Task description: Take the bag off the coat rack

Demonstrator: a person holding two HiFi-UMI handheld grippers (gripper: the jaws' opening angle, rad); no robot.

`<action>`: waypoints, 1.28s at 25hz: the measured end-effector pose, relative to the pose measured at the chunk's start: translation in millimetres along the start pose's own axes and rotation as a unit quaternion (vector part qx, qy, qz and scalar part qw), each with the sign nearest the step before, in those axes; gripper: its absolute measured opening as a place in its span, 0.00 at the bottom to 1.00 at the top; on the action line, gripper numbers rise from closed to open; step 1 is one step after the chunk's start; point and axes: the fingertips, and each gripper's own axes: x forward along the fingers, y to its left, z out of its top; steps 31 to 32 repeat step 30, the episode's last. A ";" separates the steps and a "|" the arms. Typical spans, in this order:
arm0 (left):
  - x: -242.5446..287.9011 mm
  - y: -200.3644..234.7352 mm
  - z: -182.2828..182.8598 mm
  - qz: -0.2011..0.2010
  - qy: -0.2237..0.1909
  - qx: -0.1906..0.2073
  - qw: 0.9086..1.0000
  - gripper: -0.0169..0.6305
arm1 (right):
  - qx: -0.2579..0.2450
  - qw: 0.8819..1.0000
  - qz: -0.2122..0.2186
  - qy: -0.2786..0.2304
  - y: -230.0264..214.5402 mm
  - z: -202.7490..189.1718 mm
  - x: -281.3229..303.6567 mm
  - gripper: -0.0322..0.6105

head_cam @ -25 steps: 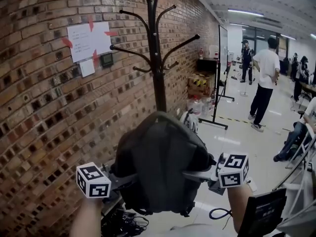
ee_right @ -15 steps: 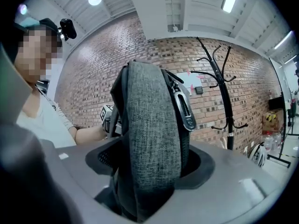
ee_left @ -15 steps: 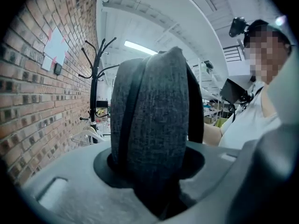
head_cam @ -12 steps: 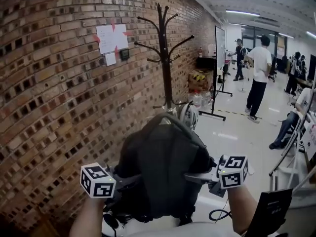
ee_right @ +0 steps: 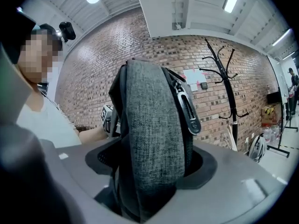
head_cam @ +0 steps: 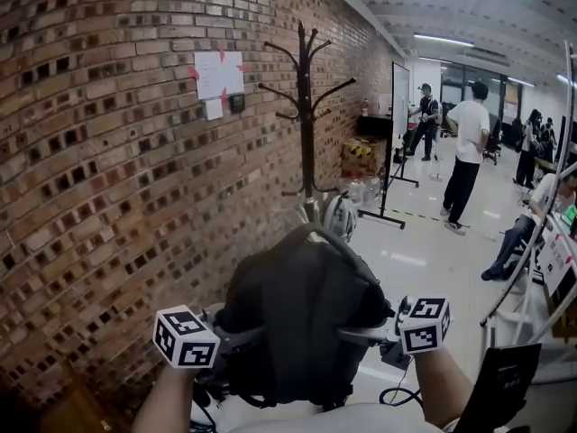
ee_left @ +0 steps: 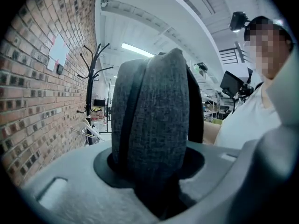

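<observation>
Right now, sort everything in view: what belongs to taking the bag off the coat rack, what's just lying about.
Job: grey backpack, clamped by left gripper and right gripper; coat rack.
Lying about: white helmet, taped wall notes, whiteboard, cardboard boxes.

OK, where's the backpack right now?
Low centre in the head view, the grey backpack is clamped between the left gripper and right gripper, clear of the coat rack standing behind it against the brick wall.
</observation>
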 end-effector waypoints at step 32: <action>-3.0 9.1 -0.6 0.014 0.002 -0.008 1.000 0.32 | -0.011 1.000 0.014 -0.018 -8.7 -2.6 11.4 0.55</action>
